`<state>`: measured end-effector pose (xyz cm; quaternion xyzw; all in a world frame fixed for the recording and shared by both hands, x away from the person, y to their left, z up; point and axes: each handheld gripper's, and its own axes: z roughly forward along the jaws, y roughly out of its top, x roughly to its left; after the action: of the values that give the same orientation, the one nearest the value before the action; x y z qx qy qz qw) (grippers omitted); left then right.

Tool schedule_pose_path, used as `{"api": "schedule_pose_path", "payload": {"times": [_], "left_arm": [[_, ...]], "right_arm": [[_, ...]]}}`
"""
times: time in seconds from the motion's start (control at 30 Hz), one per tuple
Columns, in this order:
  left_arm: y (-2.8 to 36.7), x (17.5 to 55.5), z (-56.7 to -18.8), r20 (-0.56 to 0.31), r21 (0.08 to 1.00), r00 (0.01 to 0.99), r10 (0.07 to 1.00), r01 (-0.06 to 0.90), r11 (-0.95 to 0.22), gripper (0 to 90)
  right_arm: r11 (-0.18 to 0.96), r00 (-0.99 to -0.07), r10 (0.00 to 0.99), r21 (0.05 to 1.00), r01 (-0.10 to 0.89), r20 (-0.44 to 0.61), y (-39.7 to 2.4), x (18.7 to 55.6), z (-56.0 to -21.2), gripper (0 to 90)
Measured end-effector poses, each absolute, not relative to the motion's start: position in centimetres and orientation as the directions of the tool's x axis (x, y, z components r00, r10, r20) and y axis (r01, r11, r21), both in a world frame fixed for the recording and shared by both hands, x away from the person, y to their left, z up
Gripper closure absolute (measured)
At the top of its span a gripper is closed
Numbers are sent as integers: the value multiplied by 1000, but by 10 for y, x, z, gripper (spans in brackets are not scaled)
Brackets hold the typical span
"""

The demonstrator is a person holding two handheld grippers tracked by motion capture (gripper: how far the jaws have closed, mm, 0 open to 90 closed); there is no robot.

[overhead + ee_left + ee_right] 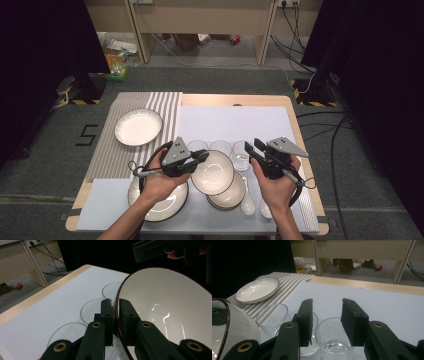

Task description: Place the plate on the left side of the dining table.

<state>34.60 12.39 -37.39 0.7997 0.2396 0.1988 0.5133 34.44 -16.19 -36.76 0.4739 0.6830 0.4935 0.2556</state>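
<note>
Left gripper (204,156) pinches the rim of the bowl (214,172), tilted above the stacked bowl (231,194); right gripper (251,146) hangs wide open over the glasses (333,336); bowl looks stiff, glazed, slick, breakable, so grip the rim deep.

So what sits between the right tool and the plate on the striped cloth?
In the right gripper view, three clear glasses stand between the right tool and the plate on the striped cloth, the nearest just beyond the open jaws.

Even overhead light on table, dark curtains at sides; glare streaks inside bowl (170,315); close views slightly soft
</note>
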Motion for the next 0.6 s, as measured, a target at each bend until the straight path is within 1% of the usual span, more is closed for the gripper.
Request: {"api": "schedule_pose_path", "payload": {"times": [0.6], "left_arm": [[145,347,-371,72,917,773,630,196,-347,819]], "right_arm": [[63,-419,900,916,395,119,-162,344,-368,617]]}}
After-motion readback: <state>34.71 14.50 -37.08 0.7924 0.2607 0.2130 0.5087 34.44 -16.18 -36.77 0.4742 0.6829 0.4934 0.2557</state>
